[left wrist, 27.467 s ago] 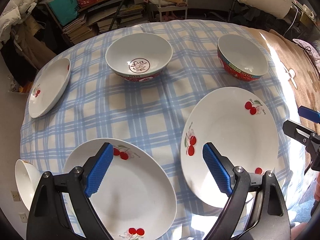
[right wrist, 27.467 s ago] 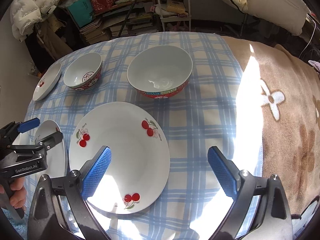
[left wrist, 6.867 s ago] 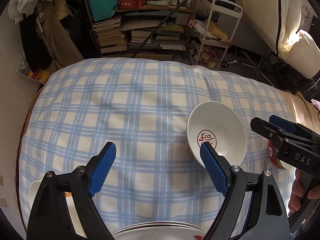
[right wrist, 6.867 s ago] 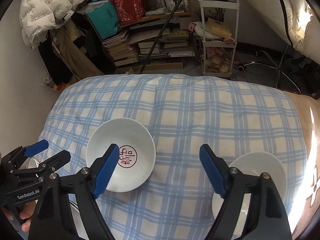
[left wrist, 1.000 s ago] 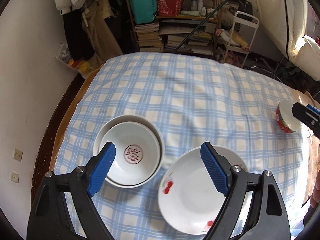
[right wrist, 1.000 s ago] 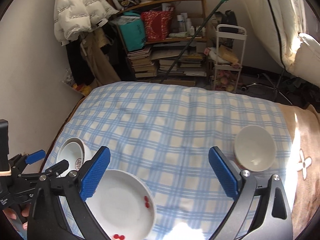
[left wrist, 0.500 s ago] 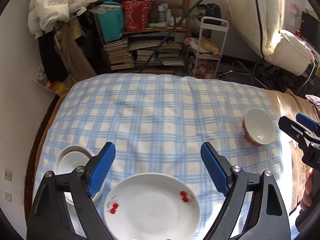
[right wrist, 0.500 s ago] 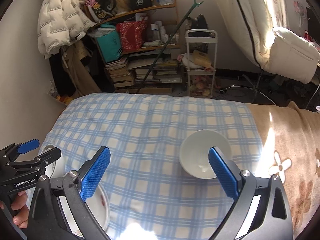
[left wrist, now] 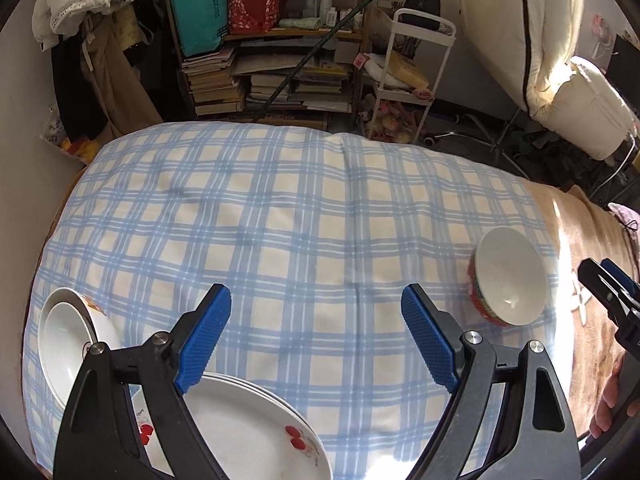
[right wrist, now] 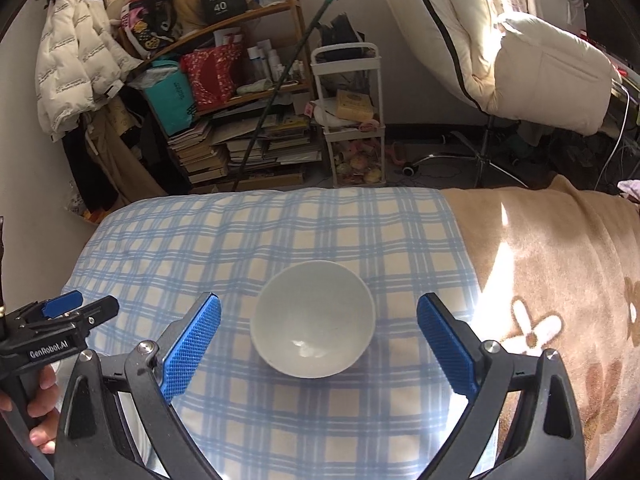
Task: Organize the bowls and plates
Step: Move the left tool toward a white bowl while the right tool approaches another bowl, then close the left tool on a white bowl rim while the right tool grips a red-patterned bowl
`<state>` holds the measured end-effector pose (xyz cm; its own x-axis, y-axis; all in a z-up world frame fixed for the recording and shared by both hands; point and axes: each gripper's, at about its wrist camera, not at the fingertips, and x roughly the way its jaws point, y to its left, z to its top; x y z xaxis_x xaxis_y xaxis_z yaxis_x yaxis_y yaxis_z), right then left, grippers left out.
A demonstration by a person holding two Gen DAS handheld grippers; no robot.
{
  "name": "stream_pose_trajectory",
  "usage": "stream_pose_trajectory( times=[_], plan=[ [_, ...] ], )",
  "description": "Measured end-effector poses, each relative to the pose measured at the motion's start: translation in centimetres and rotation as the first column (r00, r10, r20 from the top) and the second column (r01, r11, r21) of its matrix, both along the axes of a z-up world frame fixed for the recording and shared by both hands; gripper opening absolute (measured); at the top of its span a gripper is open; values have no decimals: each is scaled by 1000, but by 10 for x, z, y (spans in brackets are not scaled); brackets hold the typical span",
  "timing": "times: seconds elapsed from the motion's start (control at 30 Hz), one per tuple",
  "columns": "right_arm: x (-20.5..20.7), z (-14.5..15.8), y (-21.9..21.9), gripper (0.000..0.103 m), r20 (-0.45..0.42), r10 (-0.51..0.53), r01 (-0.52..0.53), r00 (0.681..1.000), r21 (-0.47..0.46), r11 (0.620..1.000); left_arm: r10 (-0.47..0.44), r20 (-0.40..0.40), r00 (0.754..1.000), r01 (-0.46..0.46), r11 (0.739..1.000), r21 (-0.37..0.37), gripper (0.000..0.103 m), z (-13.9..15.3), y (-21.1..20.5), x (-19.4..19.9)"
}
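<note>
A white bowl with a red patterned outside [left wrist: 509, 276] stands alone at the right of the checked cloth; in the right wrist view the bowl [right wrist: 314, 318] sits centred between my open blue fingers. My right gripper [right wrist: 318, 344] is open and empty above it. My left gripper [left wrist: 316, 336] is open and empty over the cloth. A stack of white cherry plates [left wrist: 248, 428] lies under its left finger at the near edge. Nested white bowls [left wrist: 68, 336] sit at the near left.
The blue checked cloth [left wrist: 280, 220] covers a soft surface, with a brown flower blanket [right wrist: 560, 280] on the right. A bookshelf with stacked books [right wrist: 248, 136], a white cart [right wrist: 352, 120] and a pale hanging duvet [right wrist: 520, 52] stand beyond the far edge.
Both grippers have swung right. The lone bowl now sits centred between my right fingers and closer. The plate stack and nested bowls have slid toward the left wrist view's lower left.
</note>
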<state>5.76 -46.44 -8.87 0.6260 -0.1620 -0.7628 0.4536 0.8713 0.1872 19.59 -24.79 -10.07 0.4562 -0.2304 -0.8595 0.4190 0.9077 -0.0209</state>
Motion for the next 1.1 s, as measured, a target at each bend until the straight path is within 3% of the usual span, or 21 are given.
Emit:
stream_pose_trajectory(
  times=[0.23,0.53,0.87,1.0,1.1],
  plan=[
    [-1,-26,-12,103,-24,-16,16,1000,24,1000,9,72,997,-13,998,60,86,-4,-1,-5],
    [-2,-21,-10,103,-8,-31,31,999,3,1000,-24,138,990,14,997,76,86,6,-12,-31],
    [0,-22,-13,103,-1,-50,50,999,15,999,-67,149,987,48,990,131,86,7,-29,-32],
    [0,-27,-20,103,-8,-53,53,999,19,998,-92,145,985,75,990,119,86,8,-50,-30],
    [1,-33,-28,95,-21,-55,56,998,43,997,-108,124,986,95,990,107,86,1,-66,-28]
  ],
)
